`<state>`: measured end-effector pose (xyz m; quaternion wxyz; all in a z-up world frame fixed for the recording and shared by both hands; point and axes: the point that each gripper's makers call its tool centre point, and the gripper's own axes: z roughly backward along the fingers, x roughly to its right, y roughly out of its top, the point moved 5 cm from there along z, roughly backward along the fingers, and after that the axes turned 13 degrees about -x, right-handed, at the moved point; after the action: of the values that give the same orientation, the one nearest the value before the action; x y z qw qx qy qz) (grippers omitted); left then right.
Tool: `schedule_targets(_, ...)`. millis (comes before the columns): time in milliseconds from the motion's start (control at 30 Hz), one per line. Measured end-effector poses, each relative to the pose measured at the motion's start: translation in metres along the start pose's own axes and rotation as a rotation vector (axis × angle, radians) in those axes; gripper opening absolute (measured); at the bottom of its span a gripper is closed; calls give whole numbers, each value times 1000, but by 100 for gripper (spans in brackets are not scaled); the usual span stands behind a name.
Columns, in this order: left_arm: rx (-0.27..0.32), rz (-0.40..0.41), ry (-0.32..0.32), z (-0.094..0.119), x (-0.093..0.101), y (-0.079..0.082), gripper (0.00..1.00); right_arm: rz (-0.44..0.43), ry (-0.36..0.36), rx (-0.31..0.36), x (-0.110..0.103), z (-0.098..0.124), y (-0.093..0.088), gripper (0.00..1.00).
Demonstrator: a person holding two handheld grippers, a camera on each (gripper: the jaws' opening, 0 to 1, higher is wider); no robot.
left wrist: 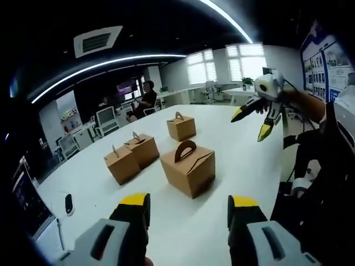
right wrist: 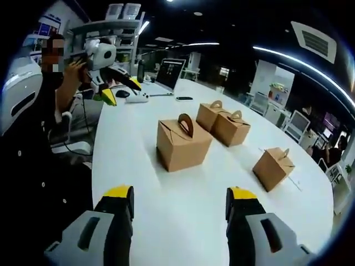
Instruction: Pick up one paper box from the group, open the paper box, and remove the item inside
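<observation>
Several brown paper boxes with handles stand on a white table (left wrist: 233, 149). The nearest box (left wrist: 188, 166) sits just beyond my open left gripper (left wrist: 189, 206), whose yellow-tipped jaws hold nothing. Two boxes (left wrist: 133, 156) stand side by side to its left and another box (left wrist: 181, 126) lies farther back. My right gripper (left wrist: 252, 124) hangs open in the air at the right. In the right gripper view my right gripper (right wrist: 180, 198) is open and empty before the nearest box (right wrist: 183, 141), with a pair of boxes (right wrist: 223, 122) behind, a lone box (right wrist: 273, 166) to the right, and the left gripper (right wrist: 122, 91) raised at the upper left.
An open laptop (right wrist: 166, 72), a mouse (right wrist: 137, 98) and a phone (right wrist: 184, 98) lie at the table's far end. The dark-clothed person holding the grippers (right wrist: 33, 144) stands at the table's edge. Another person (left wrist: 145, 97) sits among office chairs (left wrist: 105, 119) in the background.
</observation>
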<state>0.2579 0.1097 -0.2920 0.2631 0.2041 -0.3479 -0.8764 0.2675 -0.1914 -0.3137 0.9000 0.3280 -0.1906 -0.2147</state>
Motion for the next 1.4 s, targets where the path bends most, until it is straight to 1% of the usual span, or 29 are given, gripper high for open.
schedule_targets(133, 8, -24, -16, -3, 9, 7, 57, 6, 3, 25, 7, -8, 8, 68)
schedule_targets(200, 6, -35, -22, -4, 13, 10, 57, 54, 9, 66, 9, -14, 18, 72)
schedule_targets(300, 4, -46, -24, -4, 17, 13, 57, 90, 25, 77, 11, -27, 28, 77)
schedule_targets(433, -1, -60, -31, -3, 23, 14, 56, 116, 42, 103, 14, -45, 42, 79)
schedule_targets(600, -2, -72, -33, 1, 29, 11, 56, 125, 85, 145, 18, -65, 53, 82)
schedule_targets(633, -3, -74, -35, 1, 30, 10, 56, 159, 89, 173, 18, -69, 56, 83)
schedule_targets(667, -3, -75, -37, 1, 31, 10, 56, 207, 96, 216, 19, -74, 59, 85)
schedule_targets(700, -4, -76, -42, 1, 33, 9, 56, 182, 107, 203, 22, -78, 55, 86)
schedule_targets(733, -7, -77, -48, 1, 35, 7, 56, 147, 129, 207, 24, -84, 55, 86)
schedule_targets(767, -10, -78, -51, 0, 37, 7, 56, 139, 127, 209, 28, -89, 55, 86)
schedule_targets(900, -13, -77, -50, 1, 37, 5, 56, 122, 146, 212, 34, -103, 52, 85)
schedule_targets(1000, -16, -70, -52, -1, 37, 2, 56, 117, 194, 241, 32, -111, 53, 85)
schedule_targets(1067, -21, -65, -55, -2, 36, 0, 56, 133, 182, 257, 33, -117, 53, 84)
schedule_targets(1133, -28, -57, -59, -4, 36, -3, 56, 126, 190, 265, 35, -123, 53, 84)
schedule_targets(1167, -30, -54, -59, -5, 36, -4, 56, 103, 214, 279, 36, -126, 53, 84)
schedule_targets(1267, -28, -39, -60, -6, 35, -6, 56, 88, 255, 310, 37, -132, 52, 84)
schedule_targets(1367, -23, -18, -63, -8, 34, -8, 56, 63, 337, 360, 33, -135, 53, 85)
schedule_targets(1400, -22, -11, -64, -10, 34, -9, 56, 57, 353, 368, 32, -136, 53, 85)
